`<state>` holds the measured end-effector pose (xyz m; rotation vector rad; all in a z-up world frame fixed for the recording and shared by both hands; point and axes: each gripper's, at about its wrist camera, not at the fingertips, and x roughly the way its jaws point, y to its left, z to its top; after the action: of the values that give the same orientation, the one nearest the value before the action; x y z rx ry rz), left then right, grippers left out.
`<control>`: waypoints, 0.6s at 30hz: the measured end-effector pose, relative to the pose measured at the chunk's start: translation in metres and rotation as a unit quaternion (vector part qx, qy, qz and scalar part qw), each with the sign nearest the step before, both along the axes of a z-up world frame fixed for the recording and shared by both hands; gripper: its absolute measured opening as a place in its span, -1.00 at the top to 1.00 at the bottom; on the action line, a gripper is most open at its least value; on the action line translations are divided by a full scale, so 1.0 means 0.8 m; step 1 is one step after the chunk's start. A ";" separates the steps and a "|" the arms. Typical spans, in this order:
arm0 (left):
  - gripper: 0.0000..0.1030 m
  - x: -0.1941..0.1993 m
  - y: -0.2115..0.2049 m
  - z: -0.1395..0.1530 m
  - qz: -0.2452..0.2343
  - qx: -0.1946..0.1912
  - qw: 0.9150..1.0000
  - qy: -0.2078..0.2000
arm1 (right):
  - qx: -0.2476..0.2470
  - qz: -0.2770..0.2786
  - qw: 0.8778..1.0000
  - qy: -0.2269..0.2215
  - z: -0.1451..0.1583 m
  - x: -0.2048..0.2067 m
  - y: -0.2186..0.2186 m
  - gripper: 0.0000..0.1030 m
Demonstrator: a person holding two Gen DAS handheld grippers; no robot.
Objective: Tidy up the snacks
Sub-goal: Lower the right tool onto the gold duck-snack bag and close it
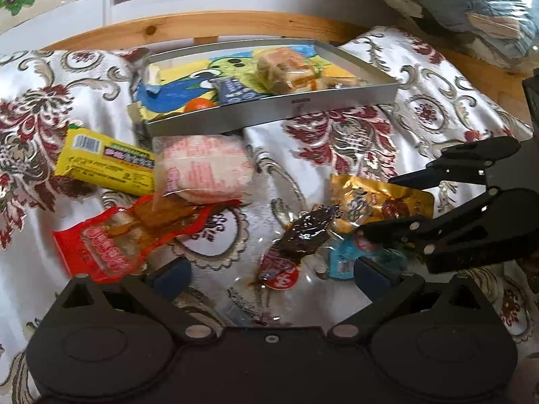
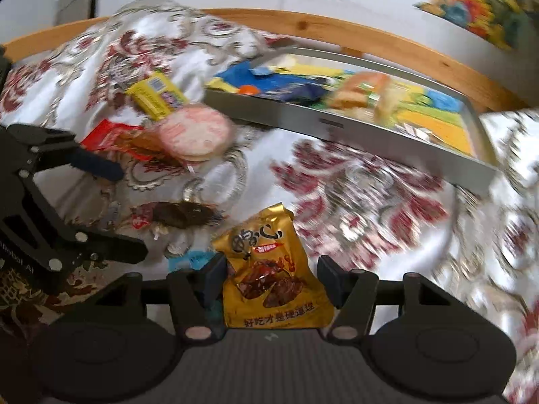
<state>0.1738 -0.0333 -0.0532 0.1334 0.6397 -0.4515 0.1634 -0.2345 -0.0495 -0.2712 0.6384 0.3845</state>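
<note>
Before the metal tray lies open floral cloth. My right gripper jaws stand apart around a golden snack packet; left gripper jaws apart.

Right half of right wrist view motion-blurred: cloth pattern smeared beside the tray, tray contents indistinct. Blue packet near the tray mostly hidden behind the gold packet and a fingertip; print unreadable. Pink round packet partly covers the red packet. Gold packet's lower edge hidden by the right gripper body.
</note>
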 end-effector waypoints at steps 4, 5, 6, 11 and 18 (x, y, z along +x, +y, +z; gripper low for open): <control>-0.98 -0.004 -0.009 -0.003 -0.024 0.009 1.000 0.001 | 0.045 -0.062 0.997 0.029 -0.001 -0.016 -0.027 -0.23; -0.98 -0.004 -0.012 -0.005 -0.029 0.012 1.000 0.002 | 0.064 -0.076 0.994 0.039 -0.002 -0.018 -0.033 -0.23; -0.98 -0.003 -0.014 -0.006 -0.033 0.016 0.999 0.002 | 0.079 -0.088 0.992 0.050 -0.003 -0.018 -0.039 -0.23; -0.98 0.002 -0.026 -0.014 -0.053 0.040 0.998 0.004 | 0.089 -0.096 0.990 0.055 -0.008 -0.020 -0.042 -0.25; -0.98 0.011 -0.024 -0.013 -0.056 0.032 0.997 0.037 | 0.092 -0.096 0.990 0.056 -0.015 -0.020 -0.041 -0.28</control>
<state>0.1824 -0.0526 -0.0637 0.2160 0.7216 -0.5467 0.1470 -0.2670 -0.0615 -0.0116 0.7281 0.2729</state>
